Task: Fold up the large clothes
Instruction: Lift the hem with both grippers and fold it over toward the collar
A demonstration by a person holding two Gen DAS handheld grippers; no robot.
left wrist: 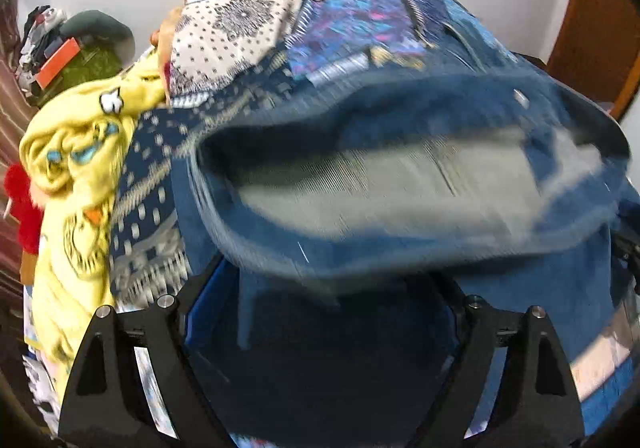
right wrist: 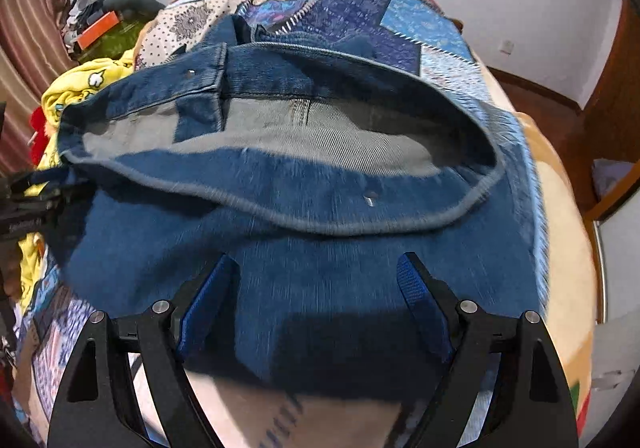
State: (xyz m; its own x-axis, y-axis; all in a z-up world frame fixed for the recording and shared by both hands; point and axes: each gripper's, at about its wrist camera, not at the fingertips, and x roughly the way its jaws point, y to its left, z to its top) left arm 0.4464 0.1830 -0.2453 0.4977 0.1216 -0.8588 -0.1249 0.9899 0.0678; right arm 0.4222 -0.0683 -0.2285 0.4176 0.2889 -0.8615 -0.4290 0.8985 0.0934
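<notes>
Blue jeans (right wrist: 304,280) lie on the bed, waistband (right wrist: 280,184) gaping so the grey inside shows. Just above the denim below the waistband, my right gripper (right wrist: 316,276) is open; its blue pads (right wrist: 420,300) stand wide apart and touch nothing. In the left wrist view the jeans (left wrist: 400,176) are blurred, and a fold of denim drapes over the tips of my left gripper (left wrist: 324,288). Its fingers (left wrist: 176,328) are spread wide and open, with denim between them but not pinched. Its fingertips are hidden.
A patchwork quilt (right wrist: 360,8) covers the bed. A yellow printed garment (left wrist: 76,176) and a red item (left wrist: 20,204) are heaped at the left. Clutter with an orange box (right wrist: 98,30) sits by the curtain. A wooden door frame (right wrist: 616,88) stands at the right.
</notes>
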